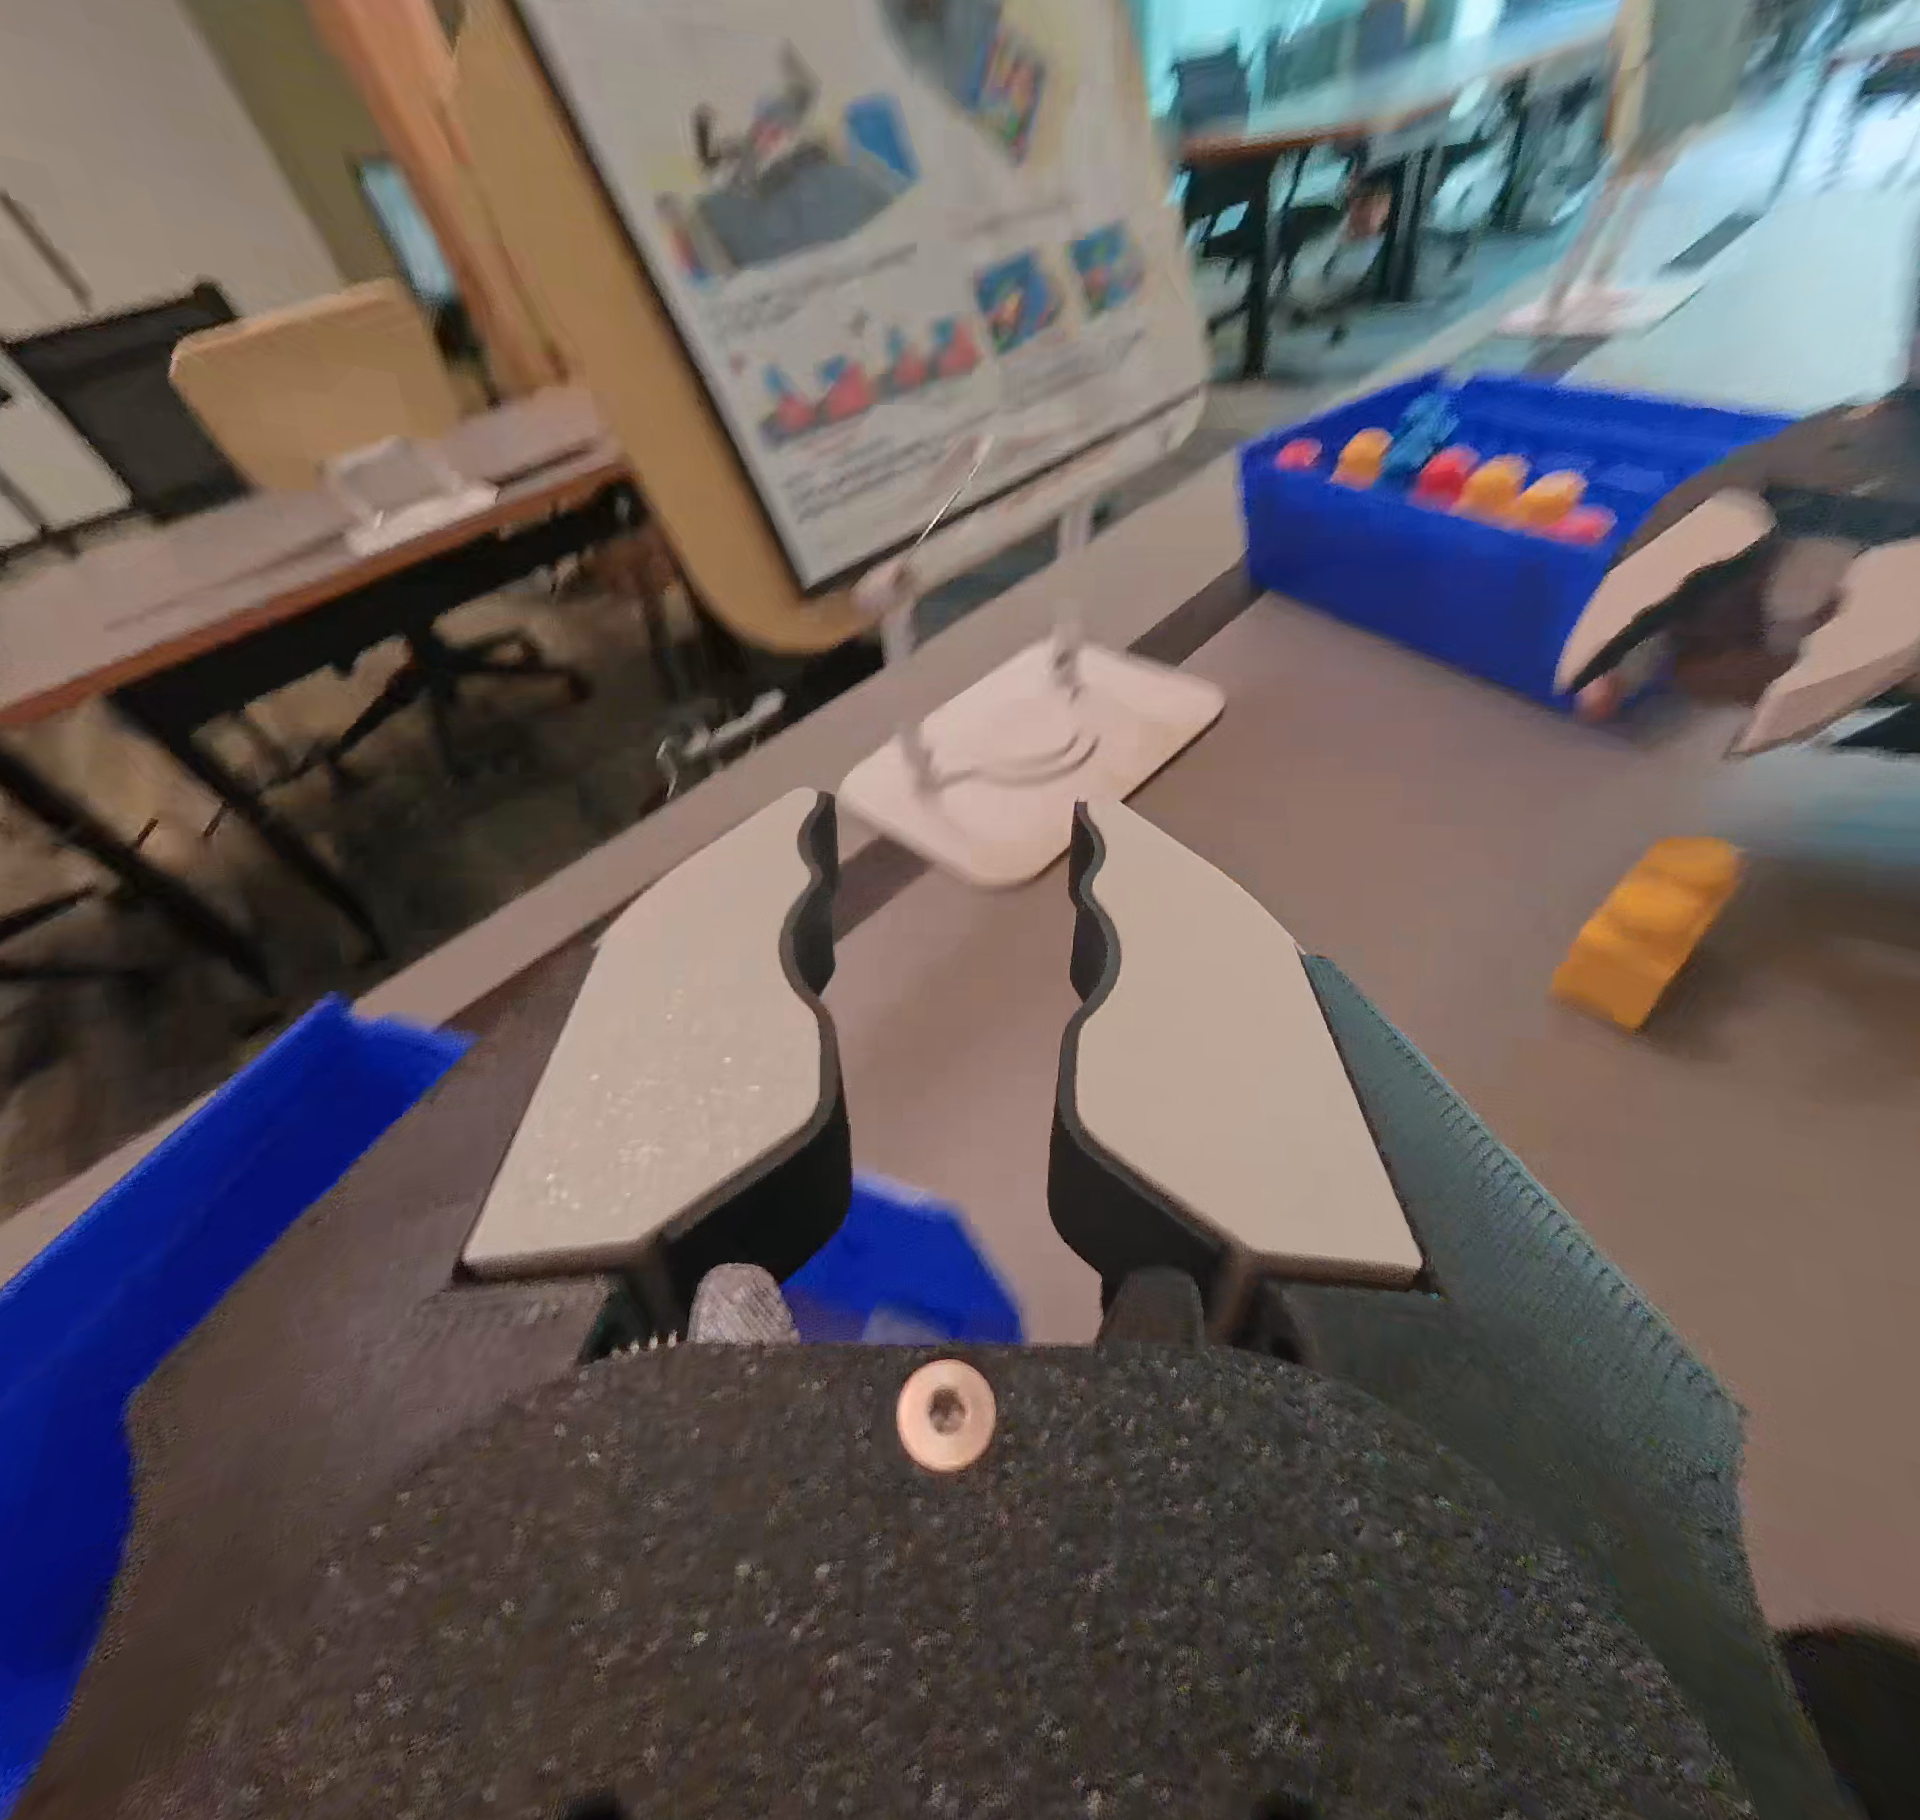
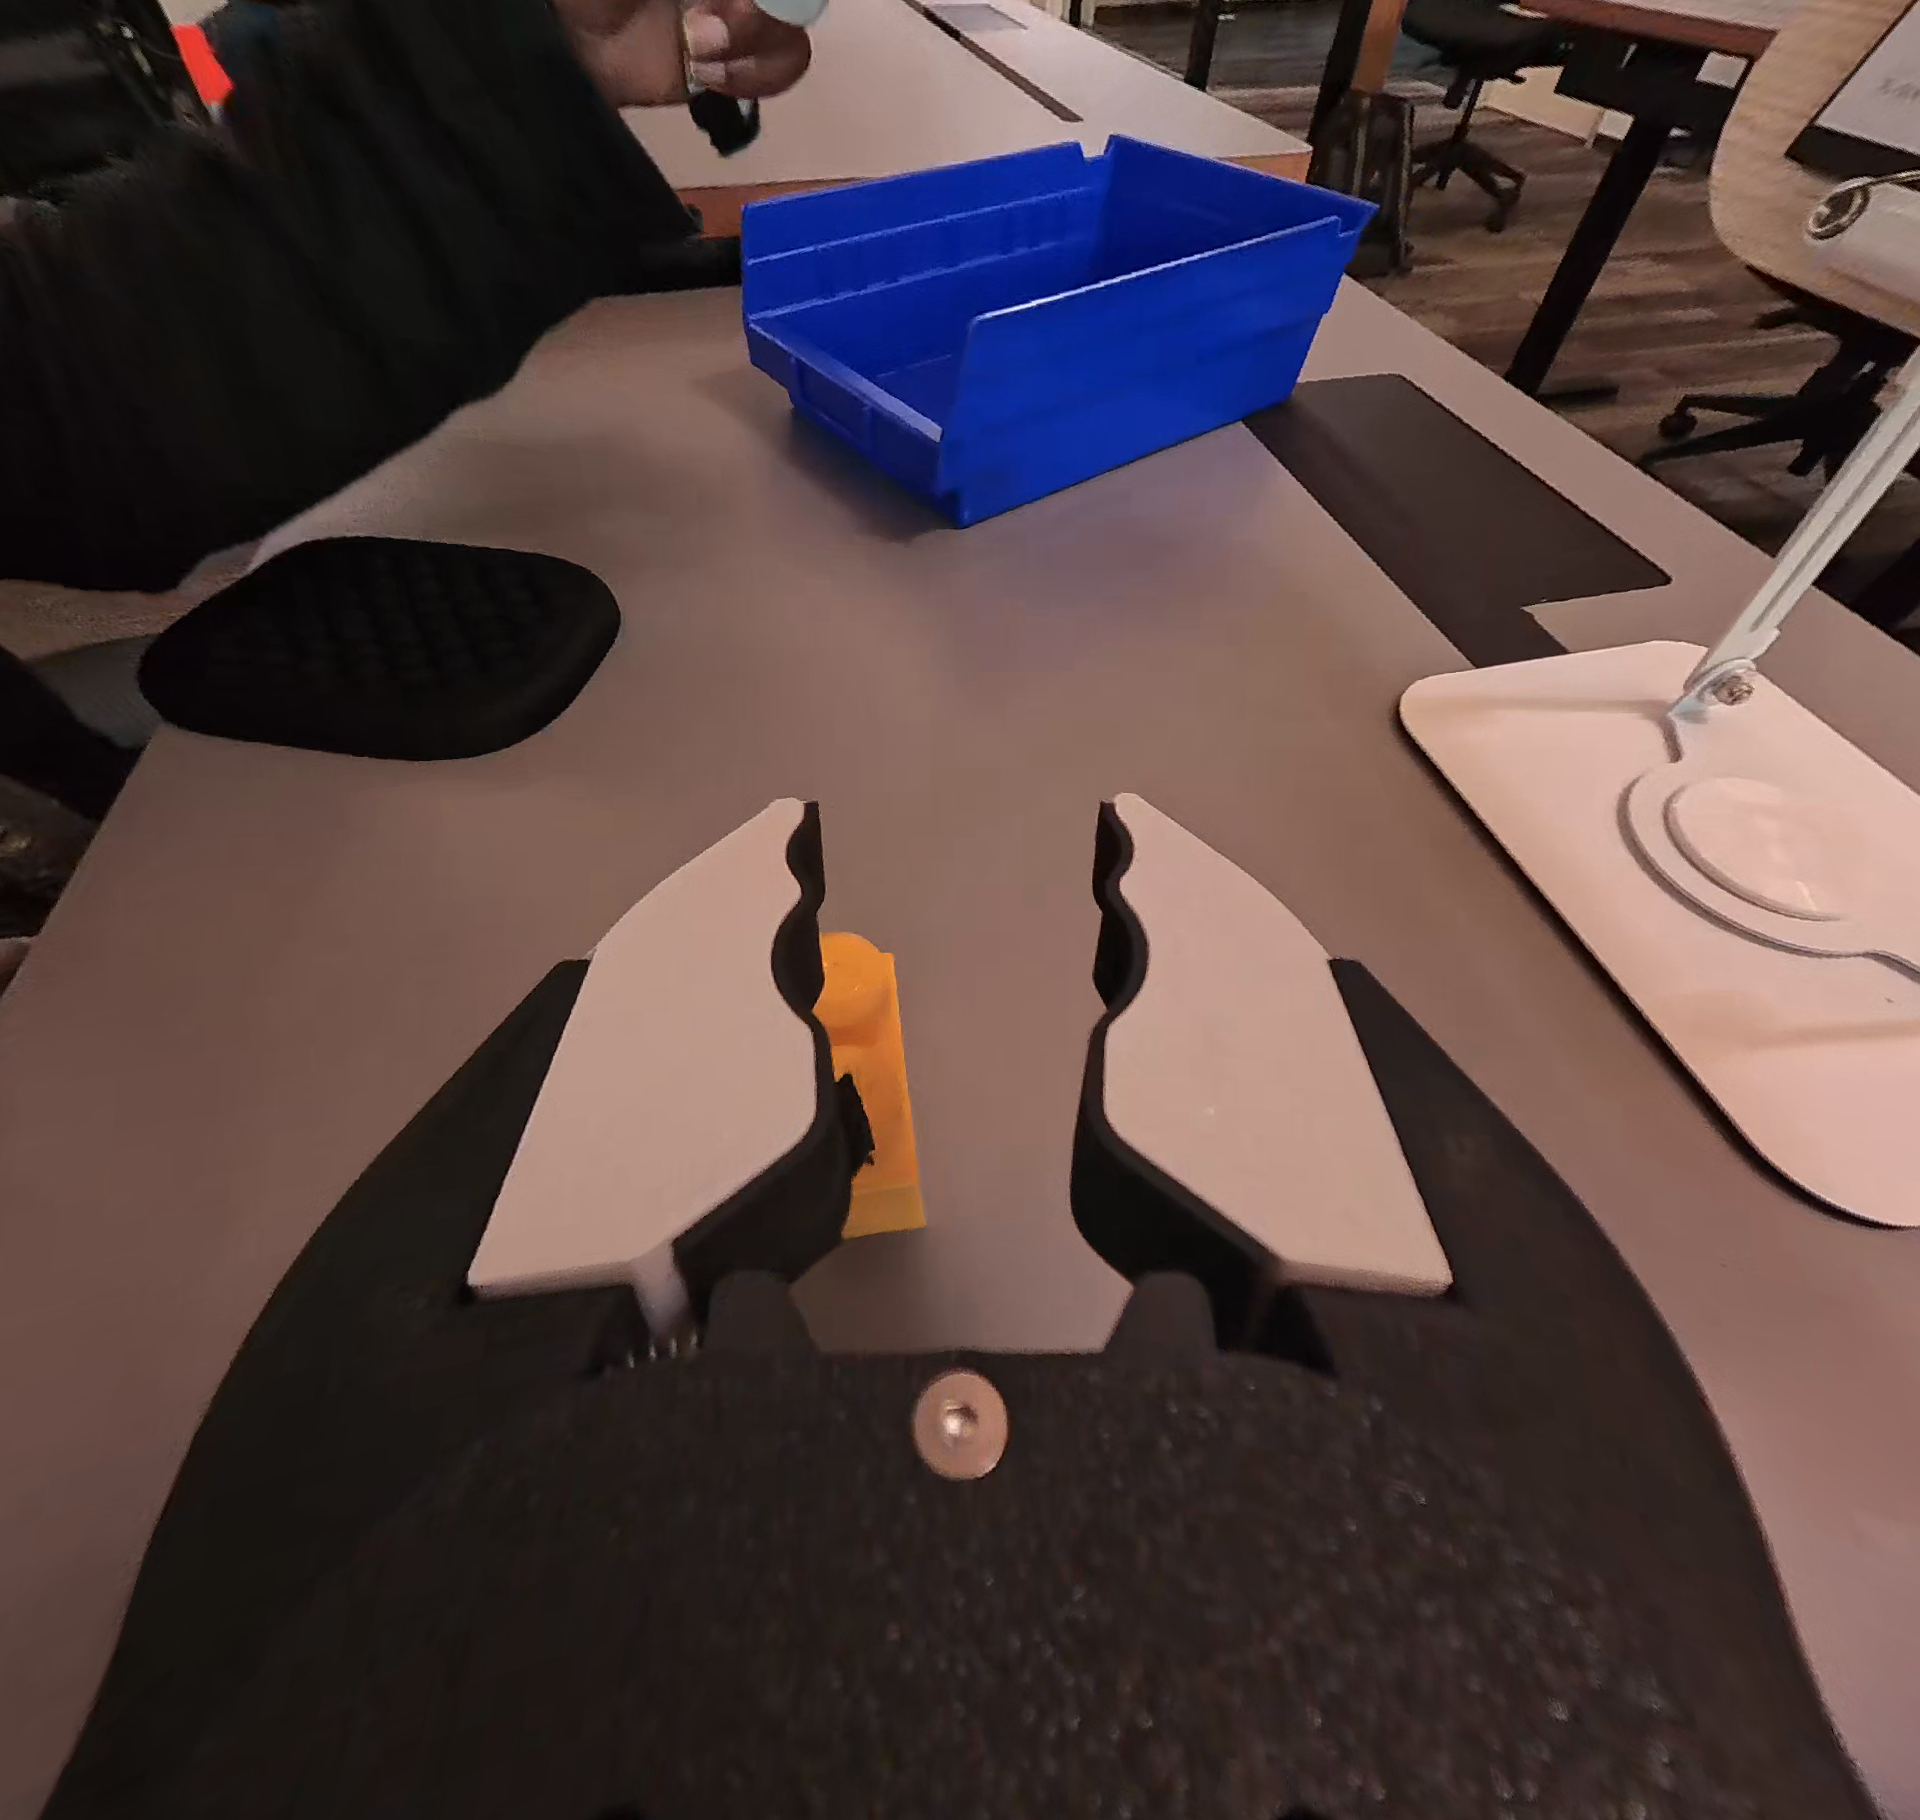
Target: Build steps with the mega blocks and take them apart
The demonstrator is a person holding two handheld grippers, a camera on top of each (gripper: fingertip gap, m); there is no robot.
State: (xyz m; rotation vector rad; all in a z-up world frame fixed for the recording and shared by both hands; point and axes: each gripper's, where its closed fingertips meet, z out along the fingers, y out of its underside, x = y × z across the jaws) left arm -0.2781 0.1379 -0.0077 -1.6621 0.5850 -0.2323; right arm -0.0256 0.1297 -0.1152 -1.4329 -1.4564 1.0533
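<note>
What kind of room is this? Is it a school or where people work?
It looks like an office or lab workspace. There are long desks with rolling office chairs, a poster board on a stand, and a desk lamp on the grey table where the blocks are played with.

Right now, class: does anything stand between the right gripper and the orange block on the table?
Nothing visible does. The right gripper is open, and the orange block lies on the grey table below its left finger, with no other object between them.

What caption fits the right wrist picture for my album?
Open right gripper over an orange block on the table, blue bin beyond.
</note>
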